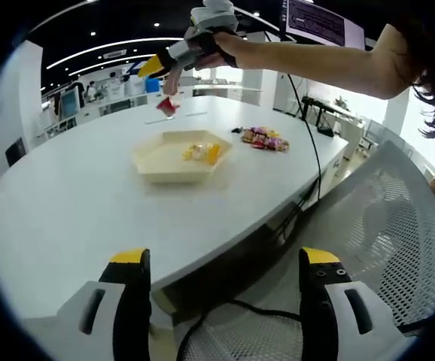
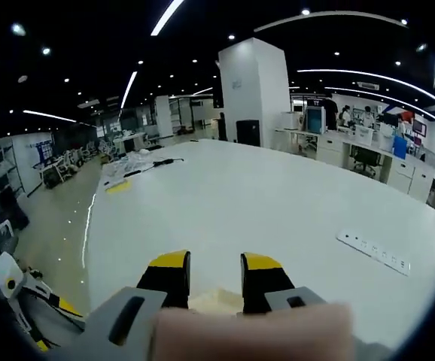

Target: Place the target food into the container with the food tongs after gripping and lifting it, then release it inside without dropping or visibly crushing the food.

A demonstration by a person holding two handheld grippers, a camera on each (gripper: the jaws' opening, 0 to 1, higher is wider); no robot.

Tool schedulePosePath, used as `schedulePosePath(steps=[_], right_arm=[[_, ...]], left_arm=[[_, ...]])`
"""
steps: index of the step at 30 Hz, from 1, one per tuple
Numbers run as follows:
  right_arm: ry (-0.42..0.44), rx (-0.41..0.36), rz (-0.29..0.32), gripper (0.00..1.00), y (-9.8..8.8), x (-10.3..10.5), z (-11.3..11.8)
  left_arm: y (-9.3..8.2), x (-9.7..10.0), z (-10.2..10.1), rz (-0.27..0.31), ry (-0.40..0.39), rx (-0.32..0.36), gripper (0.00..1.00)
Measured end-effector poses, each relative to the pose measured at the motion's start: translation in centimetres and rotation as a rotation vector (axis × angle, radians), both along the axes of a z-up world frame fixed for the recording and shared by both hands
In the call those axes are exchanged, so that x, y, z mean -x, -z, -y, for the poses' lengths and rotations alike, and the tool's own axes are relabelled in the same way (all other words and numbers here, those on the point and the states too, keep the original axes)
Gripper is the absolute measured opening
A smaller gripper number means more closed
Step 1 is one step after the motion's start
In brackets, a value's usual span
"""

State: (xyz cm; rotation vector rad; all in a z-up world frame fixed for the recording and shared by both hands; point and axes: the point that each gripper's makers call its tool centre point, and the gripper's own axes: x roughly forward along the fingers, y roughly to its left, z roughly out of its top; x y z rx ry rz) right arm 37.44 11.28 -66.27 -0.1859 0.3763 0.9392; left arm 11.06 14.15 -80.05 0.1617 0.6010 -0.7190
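Note:
A beige hexagonal tray [image 1: 165, 159] sits mid-table with yellow food pieces [image 1: 202, 153] in it. A pile of wrapped snacks [image 1: 263, 139] lies to its right. My left gripper [image 1: 225, 289] is open near the table's edge, with nothing between its jaws. Beyond the tray, a person's hand holds my right gripper [image 1: 151, 68] above the table. Pale food tongs [image 1: 171, 89] hang down from it with a small red food piece [image 1: 166, 107] at their lower end. In the right gripper view, the right gripper [image 2: 214, 274] has its jaws close together on a cream part of the tongs [image 2: 214, 301].
A grey mesh chair [image 1: 398, 226] stands at the table's right, beside my left gripper. A black cable [image 1: 311, 147] runs off the table edge. A white power strip [image 2: 372, 250] and a dark cable [image 2: 153, 164] lie on the big white table [image 2: 225, 203]. Desks and people are far behind.

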Motion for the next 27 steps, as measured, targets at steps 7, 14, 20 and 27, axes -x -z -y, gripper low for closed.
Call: schedulePosePath(steps=[7,14,20,27], right_arm=[[0.010,-0.008,-0.020,0.26,0.0,-0.1,0.8],[0.017,0.033,-0.021,0.27,0.6,-0.2,2.2],[0.030,0.066,-0.011,0.27,1.0,0.0,3.8],[0.070,0.113,0.015,0.27,1.3,-0.1,7.2]], left_arm=[[0.0,0.0,0.0,-0.001,-0.001,-0.001,0.78],[0.0,0.0,0.0,-0.003,0.000,-0.001,0.77],[-0.2,-0.1,0.0,0.012,-0.004,0.010,0.81],[-0.2,-0.1,0.2,0.007,0.000,0.014,0.87]])
